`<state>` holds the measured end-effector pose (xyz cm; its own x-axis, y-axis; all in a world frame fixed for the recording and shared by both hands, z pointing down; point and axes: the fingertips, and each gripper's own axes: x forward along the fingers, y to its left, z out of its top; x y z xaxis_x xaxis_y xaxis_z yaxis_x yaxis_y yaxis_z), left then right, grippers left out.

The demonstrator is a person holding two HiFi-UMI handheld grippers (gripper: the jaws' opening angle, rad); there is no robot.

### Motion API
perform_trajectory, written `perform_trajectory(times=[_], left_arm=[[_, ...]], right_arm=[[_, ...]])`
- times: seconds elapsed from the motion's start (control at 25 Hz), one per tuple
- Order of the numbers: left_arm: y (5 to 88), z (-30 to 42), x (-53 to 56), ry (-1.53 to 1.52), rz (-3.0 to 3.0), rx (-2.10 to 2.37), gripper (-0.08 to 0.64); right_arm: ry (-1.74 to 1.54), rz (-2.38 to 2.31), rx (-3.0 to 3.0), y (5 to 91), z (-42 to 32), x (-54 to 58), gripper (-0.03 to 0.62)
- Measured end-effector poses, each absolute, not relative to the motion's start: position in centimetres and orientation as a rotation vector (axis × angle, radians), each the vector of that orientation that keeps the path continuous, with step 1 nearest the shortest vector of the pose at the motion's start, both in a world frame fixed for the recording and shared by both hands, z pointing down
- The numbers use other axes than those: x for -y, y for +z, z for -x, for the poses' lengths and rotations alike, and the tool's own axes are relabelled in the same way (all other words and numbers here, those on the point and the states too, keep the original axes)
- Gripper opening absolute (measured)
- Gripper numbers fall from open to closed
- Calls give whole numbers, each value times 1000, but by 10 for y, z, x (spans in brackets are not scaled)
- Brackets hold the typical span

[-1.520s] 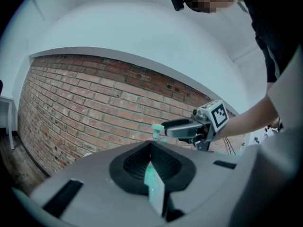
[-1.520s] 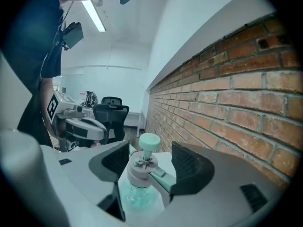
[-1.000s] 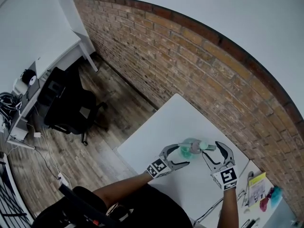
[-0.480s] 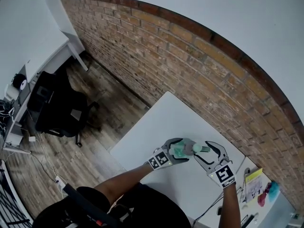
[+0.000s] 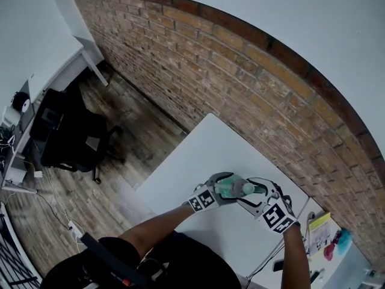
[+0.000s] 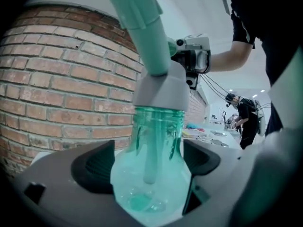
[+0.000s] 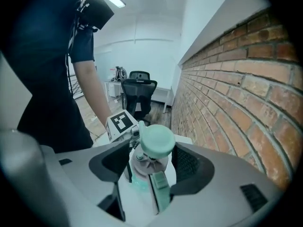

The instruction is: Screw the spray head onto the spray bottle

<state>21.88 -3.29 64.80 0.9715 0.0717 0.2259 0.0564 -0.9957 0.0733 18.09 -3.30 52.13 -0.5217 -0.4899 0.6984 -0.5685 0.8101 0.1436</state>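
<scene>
**Item 1, left.** Left gripper (image 5: 222, 189), held above the white table (image 5: 192, 155), in front of the brick wall (image 5: 240, 83). Its jaws stand wide and have just been opening. The bulb of the spray bottle (image 6: 151, 178) sits between the pads (image 6: 94, 167). The pads look to lie against its two sides, so this reads as a broad clasp, not a release.

**Item 2, centre.** Spray bottle, translucent green, off the table and carried between the two grippers. In the head view its long axis runs left to right, with the bulb end at the left gripper and the neck end at the right. The dip tube (image 6: 150, 145) is inside.

**Item 3, centre-right.** Spray head (image 5: 249, 189). The grey collar (image 6: 158, 91) is down over the neck, with the nozzle (image 7: 156, 141) and trigger (image 7: 161, 193) beyond it (how far the thread has taken cannot be told).

**Item 4, right.** Right gripper (image 7: 152, 167), jaws part-closed and clamped on the spray head, one pad on each side. It points along the bottle's axis, toward the left gripper's marker cube (image 7: 122, 122).

**Governing relation.** The spray head lies directly ahead of the right gripper and in line with it. The left gripper takes the bulb at an angle across that axis. Judged so, a roll of the right hand about its own pointing line would turn the collar on the neck, with the left as anchor. The right hand is nearer the thread
</scene>
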Motion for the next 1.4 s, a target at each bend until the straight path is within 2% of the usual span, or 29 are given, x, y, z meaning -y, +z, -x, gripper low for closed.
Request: perform_trajectory(times=[0.76, 1.0, 1.24, 1.4], left_arm=[[649, -223, 30, 369, -3080, -110, 440], [652, -221, 28, 383, -3065, -8, 437], [652, -218, 27, 386, -3062, 84, 437], [653, -219, 27, 380, -3059, 101, 437]], right_arm=[[167, -411, 1822, 550, -178, 37, 261], [359, -607, 1795, 549, -179, 41, 261], [727, -957, 1753, 553, -186, 43, 261], [762, -1026, 1742, 553, -188, 42, 261]])
